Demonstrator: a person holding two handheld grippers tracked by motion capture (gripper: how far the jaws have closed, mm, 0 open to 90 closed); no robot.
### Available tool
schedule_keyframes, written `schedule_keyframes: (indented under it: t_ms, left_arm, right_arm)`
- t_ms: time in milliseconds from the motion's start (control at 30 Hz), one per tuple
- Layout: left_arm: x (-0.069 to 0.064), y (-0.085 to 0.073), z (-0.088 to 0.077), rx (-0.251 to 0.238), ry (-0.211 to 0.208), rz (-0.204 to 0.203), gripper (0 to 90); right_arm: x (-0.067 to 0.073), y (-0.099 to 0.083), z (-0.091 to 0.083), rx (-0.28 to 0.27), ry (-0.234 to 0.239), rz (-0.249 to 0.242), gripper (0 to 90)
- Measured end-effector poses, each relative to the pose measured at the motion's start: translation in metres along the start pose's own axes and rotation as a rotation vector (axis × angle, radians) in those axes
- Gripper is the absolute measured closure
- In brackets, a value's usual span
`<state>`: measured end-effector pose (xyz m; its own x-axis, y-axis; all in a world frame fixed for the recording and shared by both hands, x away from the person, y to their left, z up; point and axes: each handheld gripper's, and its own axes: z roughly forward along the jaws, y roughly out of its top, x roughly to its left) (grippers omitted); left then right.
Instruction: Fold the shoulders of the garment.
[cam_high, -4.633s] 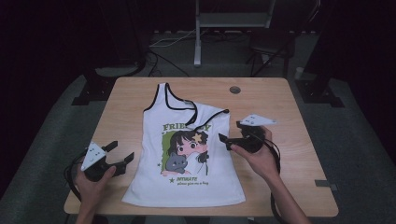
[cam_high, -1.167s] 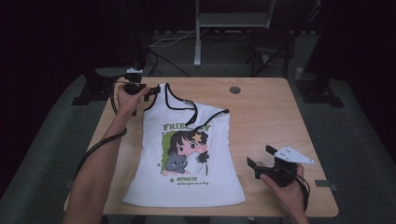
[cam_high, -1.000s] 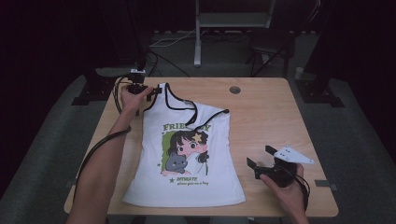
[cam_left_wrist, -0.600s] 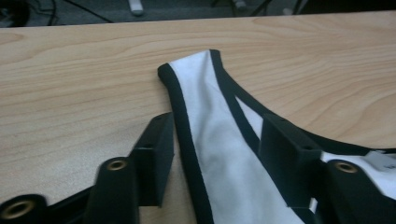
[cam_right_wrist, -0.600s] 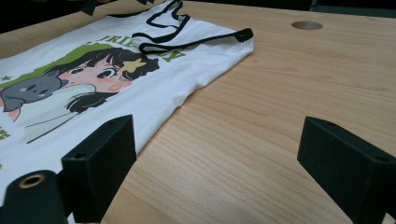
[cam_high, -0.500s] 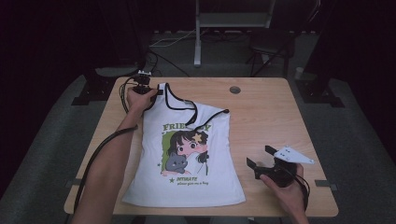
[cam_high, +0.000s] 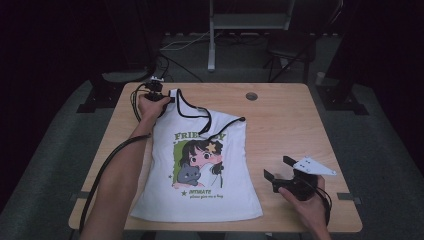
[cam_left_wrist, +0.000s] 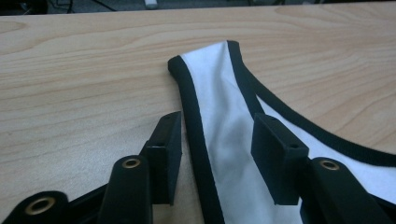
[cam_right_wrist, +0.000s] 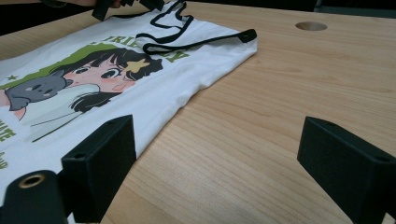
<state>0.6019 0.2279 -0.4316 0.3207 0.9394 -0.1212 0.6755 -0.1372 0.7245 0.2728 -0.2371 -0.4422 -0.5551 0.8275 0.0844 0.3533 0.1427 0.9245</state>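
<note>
Left tongs (cam_left_wrist: 217, 147) have just been closing around shirt strap (cam_left_wrist: 219, 112).

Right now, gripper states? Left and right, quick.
Left gripper: jaws just been closing, strap of the tank top between them, pads not yet pressing, so open.
Right gripper: open, holding nothing, over the table.
</note>
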Motion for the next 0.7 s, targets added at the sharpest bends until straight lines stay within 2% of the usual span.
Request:
schedule_keyframes:
  t_ms: [33,67,133,200,400,433,467,500,600,700]
  left_arm:
    - [-0.001,0.0,0.001,-0.001,0.006,0.02,57.0]
    - [-0.003,-0.001,0.002,-0.008,0.013,0.054,65.6]
    - [-0.005,-0.002,0.003,-0.02,0.009,0.066,77.6]
    - [-0.006,-0.003,0.004,-0.03,-0.005,0.057,82.2]
    - [-0.011,-0.002,0.0,-0.025,-0.046,0.082,85.3]
    - [-0.013,0.0,-0.006,-0.058,-0.075,0.068,85.4]
    - [-0.013,0.0,-0.006,-0.058,-0.075,0.068,85.5]
    - [-0.013,0.003,-0.013,-0.087,-0.104,0.052,85.6]
    - [-0.014,0.006,-0.022,-0.103,-0.11,0.072,85.9]
    - [-0.015,0.011,-0.039,-0.159,-0.149,0.051,85.9]
  right_arm:
    - [0.0,0.0,0.0,0.0,0.0,0.0,10.9]
    - [0.0,0.0,0.0,-0.002,-0.001,-0.003,10.9]
    - [0.0,0.0,0.0,-0.001,-0.003,-0.005,10.9]
    - [0.0,0.0,0.0,-0.001,-0.003,-0.007,10.9]
    - [0.0,0.0,0.0,-0.006,-0.004,-0.005,10.9]
    - [0.0,0.0,0.0,-0.005,-0.002,-0.005,10.9]
    - [0.0,0.0,0.0,-0.005,-0.002,-0.005,10.9]
    - [0.0,0.0,0.0,-0.007,-0.002,-0.004,10.9]
    - [0.0,0.0,-0.001,-0.009,-0.002,-0.004,10.9]
    - [0.0,0.0,-0.001,-0.007,-0.001,-0.006,10.9]
